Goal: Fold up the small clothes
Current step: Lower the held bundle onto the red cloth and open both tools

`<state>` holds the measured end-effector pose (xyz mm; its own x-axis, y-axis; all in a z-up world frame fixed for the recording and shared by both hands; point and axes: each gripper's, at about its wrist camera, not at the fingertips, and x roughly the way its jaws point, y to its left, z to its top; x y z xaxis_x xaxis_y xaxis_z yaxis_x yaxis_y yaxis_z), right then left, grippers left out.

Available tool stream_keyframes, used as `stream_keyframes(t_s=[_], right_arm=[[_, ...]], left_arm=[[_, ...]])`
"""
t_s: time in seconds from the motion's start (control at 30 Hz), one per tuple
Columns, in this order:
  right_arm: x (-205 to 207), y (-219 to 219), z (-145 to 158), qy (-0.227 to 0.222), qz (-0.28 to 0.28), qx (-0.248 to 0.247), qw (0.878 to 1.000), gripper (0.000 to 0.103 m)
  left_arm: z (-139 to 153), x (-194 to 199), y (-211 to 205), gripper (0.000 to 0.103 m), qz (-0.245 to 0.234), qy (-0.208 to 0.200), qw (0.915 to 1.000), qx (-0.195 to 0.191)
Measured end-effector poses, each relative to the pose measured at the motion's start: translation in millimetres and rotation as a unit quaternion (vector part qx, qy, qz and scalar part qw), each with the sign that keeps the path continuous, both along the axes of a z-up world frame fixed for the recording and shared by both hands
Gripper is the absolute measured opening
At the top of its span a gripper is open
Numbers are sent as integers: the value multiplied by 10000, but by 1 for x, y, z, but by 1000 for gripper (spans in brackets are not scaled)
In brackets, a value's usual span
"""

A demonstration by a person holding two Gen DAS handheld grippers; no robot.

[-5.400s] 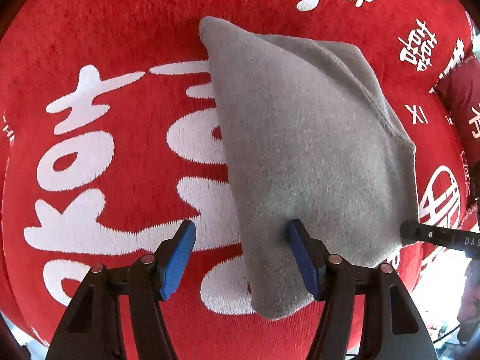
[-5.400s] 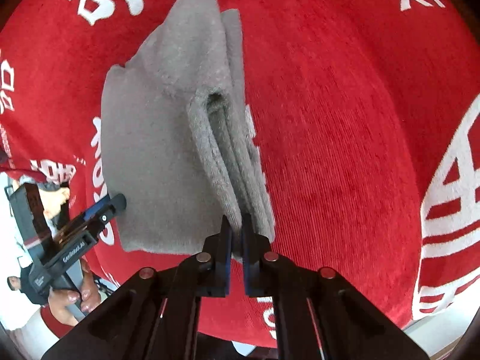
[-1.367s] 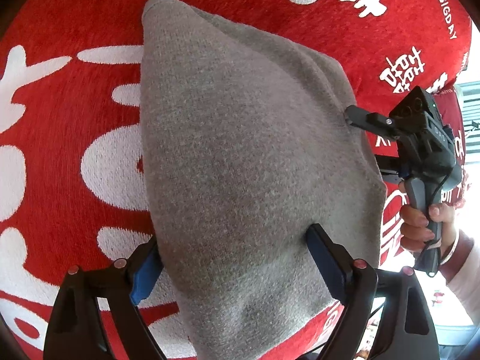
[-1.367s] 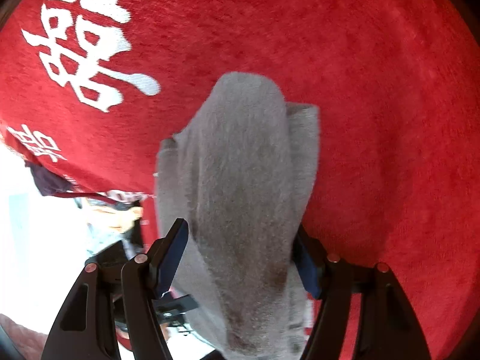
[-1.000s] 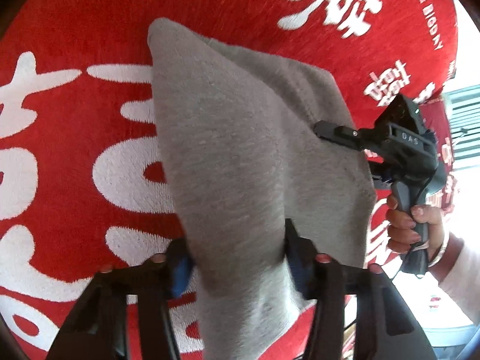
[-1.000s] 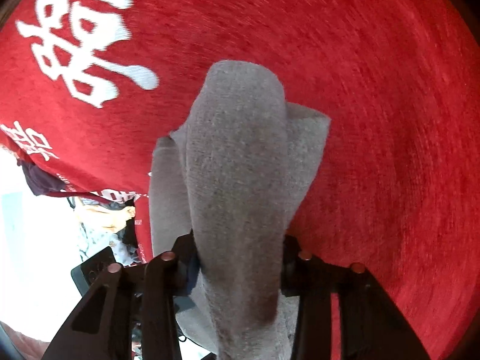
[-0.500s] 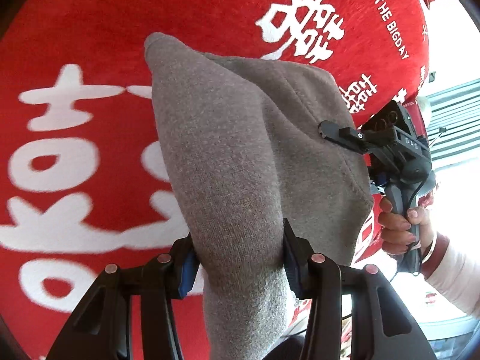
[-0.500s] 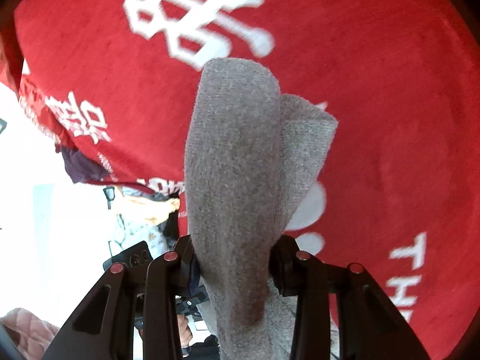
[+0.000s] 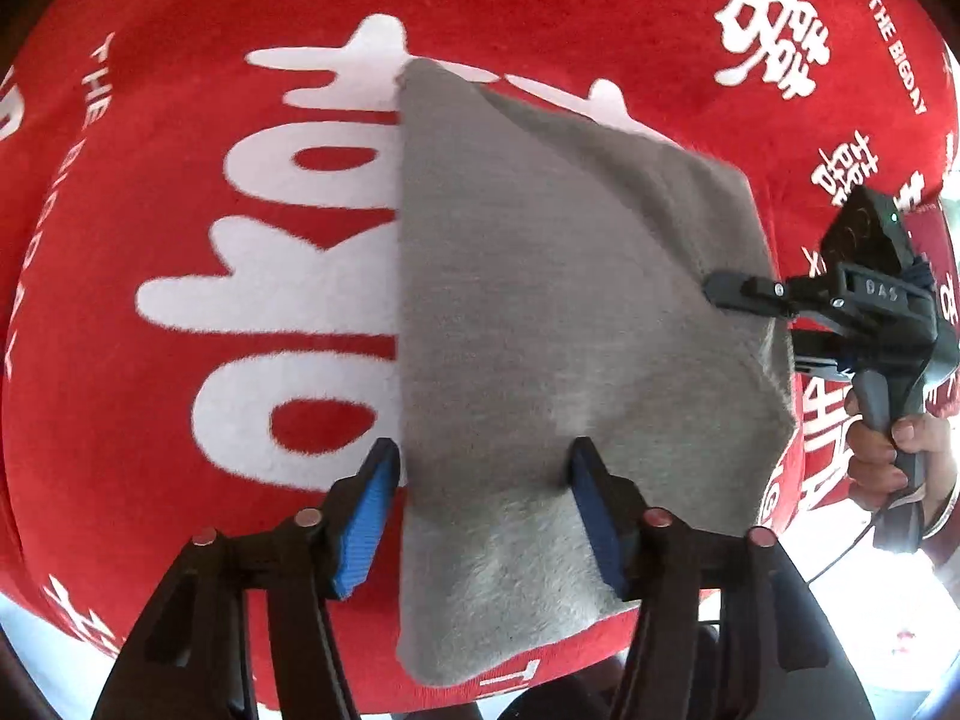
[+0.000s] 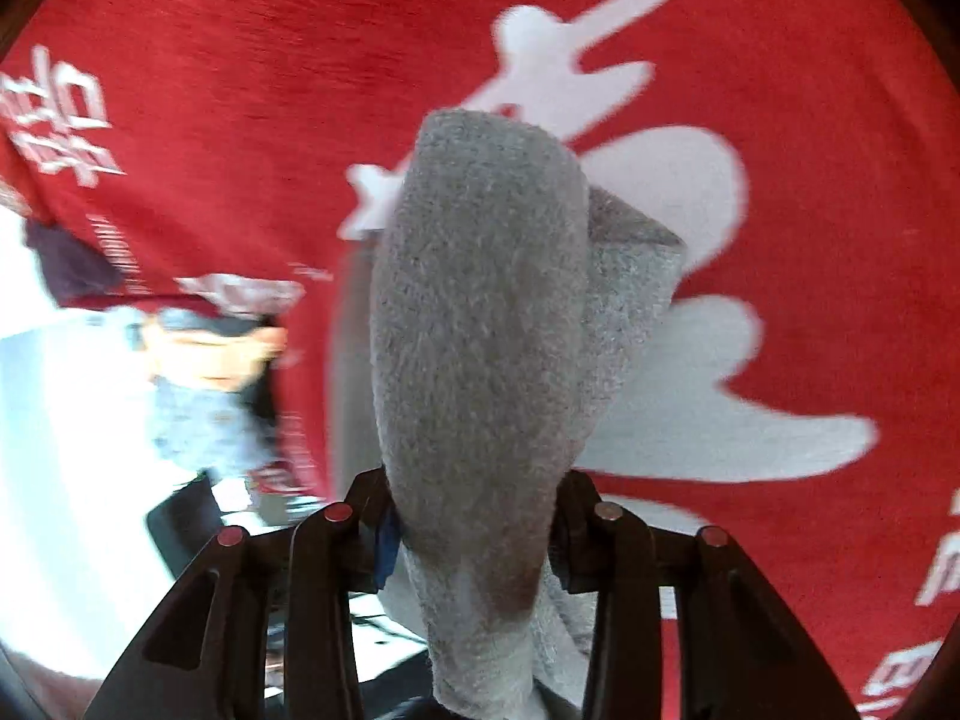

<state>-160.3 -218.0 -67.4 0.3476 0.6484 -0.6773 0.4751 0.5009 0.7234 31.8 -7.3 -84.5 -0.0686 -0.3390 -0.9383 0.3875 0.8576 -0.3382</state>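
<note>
A folded grey cloth (image 9: 570, 312) lies across the red blanket (image 9: 180, 90) in the left wrist view. My left gripper (image 9: 480, 510) straddles its near end with jaws opening. Its left pad (image 9: 366, 516) stands just clear of the cloth's edge, and the right pad rests against the cloth. My right gripper (image 9: 756, 324) is at the cloth's right edge, held by a person's hand (image 9: 888, 450). In the right wrist view the grey cloth (image 10: 480, 330) bulges up between the jaws of my right gripper (image 10: 474, 516). Those jaws are opening and both still touch the cloth.
The red blanket (image 10: 780, 60) bears large white characters (image 9: 288, 288) and small lettering. Its near edge drops off just below my left gripper. At the left of the right wrist view lie a bright floor and blurred clutter (image 10: 198, 372).
Both grippers carried the cloth sideways over the blanket onto the big white characters. The left jaws, shut on the cloth half a second ago, now stand apart, and the cloth lies flatter.
</note>
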Motion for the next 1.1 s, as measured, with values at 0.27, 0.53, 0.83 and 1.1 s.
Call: stream_keyframes(t_s=[0.27, 0.53, 0.83, 1.1], right_arm=[[-13, -6, 40, 422, 339, -1127, 9922, 54], [-49, 14, 30, 509, 85, -374, 9980, 42], [-31, 14, 28, 631, 790, -1429, 9846, 16], [-37, 18, 25, 630, 781, -1467, 9841, 17]], left_arm=[[16, -8, 5, 101, 129, -364, 9988, 301], [10, -7, -11, 103, 62, -470, 9982, 380], [-17, -22, -34, 103, -87, -476, 9963, 706], [-47, -23, -35, 103, 54, -207, 9979, 613]])
